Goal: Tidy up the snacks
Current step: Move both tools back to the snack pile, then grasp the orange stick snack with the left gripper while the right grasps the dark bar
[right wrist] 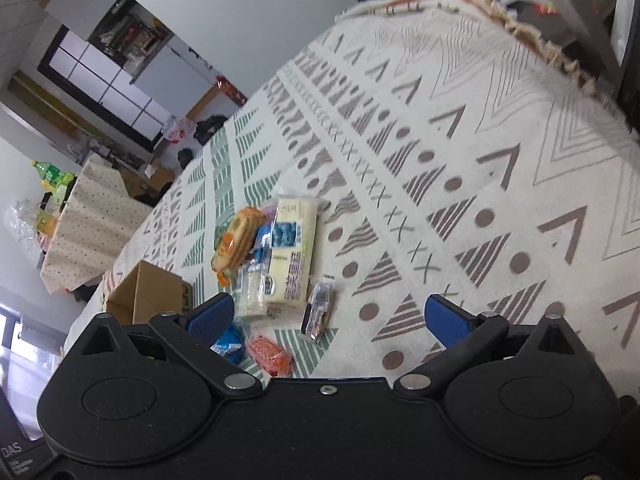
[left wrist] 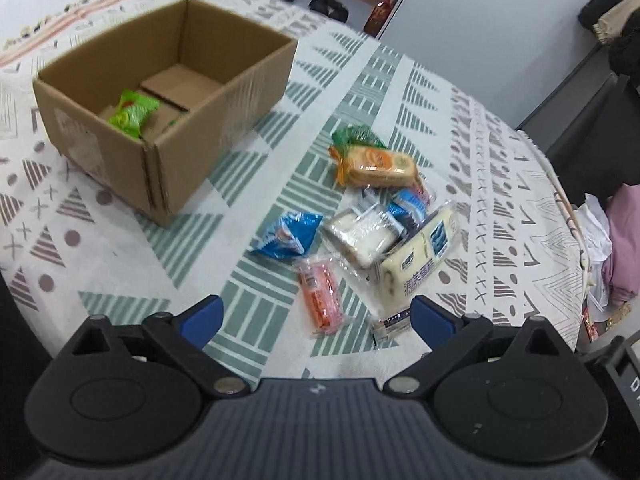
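An open cardboard box (left wrist: 224, 80) stands on the patterned tablecloth with a green snack packet (left wrist: 132, 114) inside. A pile of snacks lies to its right: an orange biscuit pack (left wrist: 378, 166), a blue packet (left wrist: 288, 236), a clear-wrapped white cake (left wrist: 362, 234), a cream cake pack (left wrist: 420, 258) and an orange-pink packet (left wrist: 322, 298). My left gripper (left wrist: 316, 316) is open and empty just above the pile's near side. My right gripper (right wrist: 328, 314) is open and empty over the same pile (right wrist: 288, 252), near a small dark packet (right wrist: 318, 310). The box corner (right wrist: 148, 296) shows at the left.
The tablecloth's fringed edge (left wrist: 568, 216) drops off at the right, with clothes (left wrist: 616, 248) beyond. Another covered table (right wrist: 92, 220) and shelves stand across the room. Shoes (left wrist: 328, 2) lie on the floor behind the box.
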Demonstrator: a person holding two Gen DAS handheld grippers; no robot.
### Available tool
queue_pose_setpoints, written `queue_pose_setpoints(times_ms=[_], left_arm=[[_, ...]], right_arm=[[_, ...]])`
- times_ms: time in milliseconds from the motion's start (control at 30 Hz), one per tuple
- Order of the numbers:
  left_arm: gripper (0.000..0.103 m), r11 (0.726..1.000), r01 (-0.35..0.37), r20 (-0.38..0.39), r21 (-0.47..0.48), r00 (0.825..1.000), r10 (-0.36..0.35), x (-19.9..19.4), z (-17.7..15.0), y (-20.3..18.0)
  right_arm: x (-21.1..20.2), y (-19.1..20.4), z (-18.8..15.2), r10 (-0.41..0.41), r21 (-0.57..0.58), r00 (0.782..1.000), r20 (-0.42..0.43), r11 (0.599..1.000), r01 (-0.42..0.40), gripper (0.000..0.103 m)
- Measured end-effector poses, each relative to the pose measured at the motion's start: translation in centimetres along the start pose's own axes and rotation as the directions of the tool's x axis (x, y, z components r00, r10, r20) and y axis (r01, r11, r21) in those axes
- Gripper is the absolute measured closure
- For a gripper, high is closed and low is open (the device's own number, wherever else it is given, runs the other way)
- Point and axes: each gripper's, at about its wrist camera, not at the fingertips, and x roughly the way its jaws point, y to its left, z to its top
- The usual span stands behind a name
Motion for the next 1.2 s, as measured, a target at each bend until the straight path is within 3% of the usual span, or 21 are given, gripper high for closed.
queue_pose_setpoints(times_ms=[200,567,767,867,1200], left_arm=[[0.018,0.999,0.031,-0.042,-0.035,0.999,-0.033,2.6,0.3,-0.2],[0.056,0.996,0.003,-0.112,-0.089,0.994,-0.013,6.6,0.4,0.2],[0.06,0.995,0.016,-0.112,-0.096,0.993,-0.027,7.8,0.9,0.2],[0.081,0.996,0.016,-0.108,-0.086,0.994,-0.025,8.1,1.3,0.4],[0.084,0.996,0.06,-0.101,-0.063,0.993,-0.066,7.0,1.9,1.1]], right_arm=[[2.3,-1.0,0.3,0.008,0.064,0.998,-0.066,0.998,-0.004,0.016],[6.8,-1.8,0.4,0.029,0.126,0.983,-0.183,0.992,-0.005,0.044],[8.7,-1.1,0.4,0.024,0.103,0.976,-0.218,0.995,-0.001,0.053],[9.1,-1.0,0.4,0.024,0.102,0.976,-0.217,0.995,-0.002,0.053],[10.9,0.8,0.2,0.014,0.047,0.979,-0.202,0.999,-0.004,0.058]])
